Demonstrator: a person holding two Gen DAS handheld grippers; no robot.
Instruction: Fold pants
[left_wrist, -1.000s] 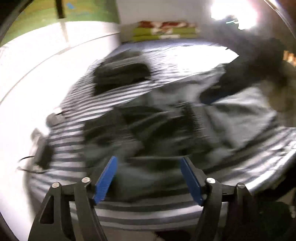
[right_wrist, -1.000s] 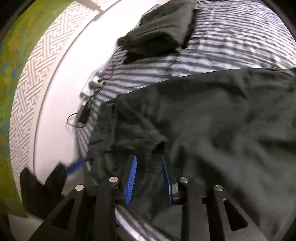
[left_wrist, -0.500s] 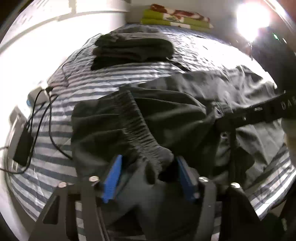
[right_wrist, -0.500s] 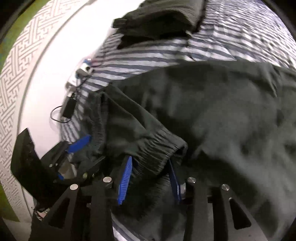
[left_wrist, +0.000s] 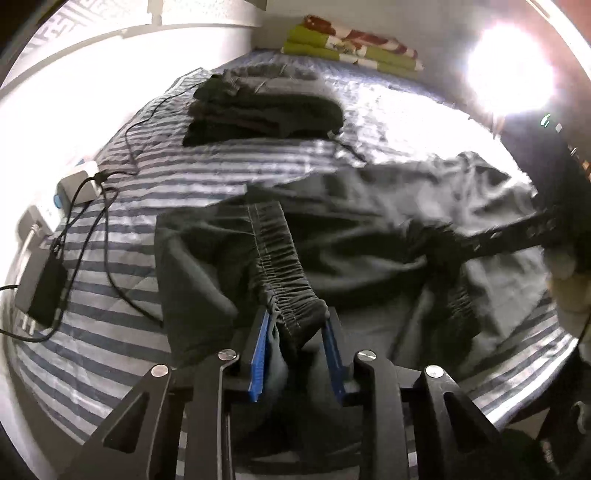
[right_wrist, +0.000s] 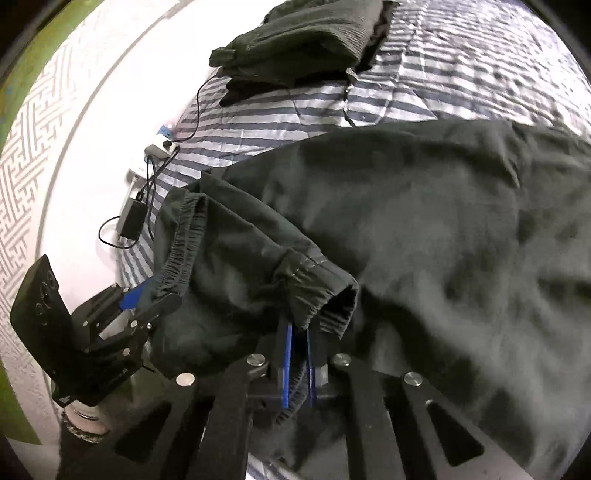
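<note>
Dark grey pants (left_wrist: 369, 229) lie crumpled on a striped bedsheet (left_wrist: 110, 339). My left gripper (left_wrist: 296, 350) is shut on the gathered elastic waistband (left_wrist: 280, 266), which fills the gap between its blue pads. In the right wrist view the pants (right_wrist: 443, 221) spread to the right, and my right gripper (right_wrist: 298, 363) is shut on an elastic cuff (right_wrist: 314, 291), its pads nearly touching. The left gripper (right_wrist: 147, 295) shows at the lower left of that view, holding the waistband end. The right gripper's black body (left_wrist: 517, 236) crosses the right side of the left wrist view.
A stack of folded dark clothes (left_wrist: 266, 107) sits further up the bed. A black charger (left_wrist: 48, 288), a white adapter (left_wrist: 77, 184) and cables lie by the bed's left edge against a white wall. Folded green and red bedding (left_wrist: 351, 48) is at the head. A bright lamp (left_wrist: 513, 70) glares.
Both grippers have closed on the pants: the left on the waistband, the right on the cuff. The left moved in from above the pile to the waistband.
</note>
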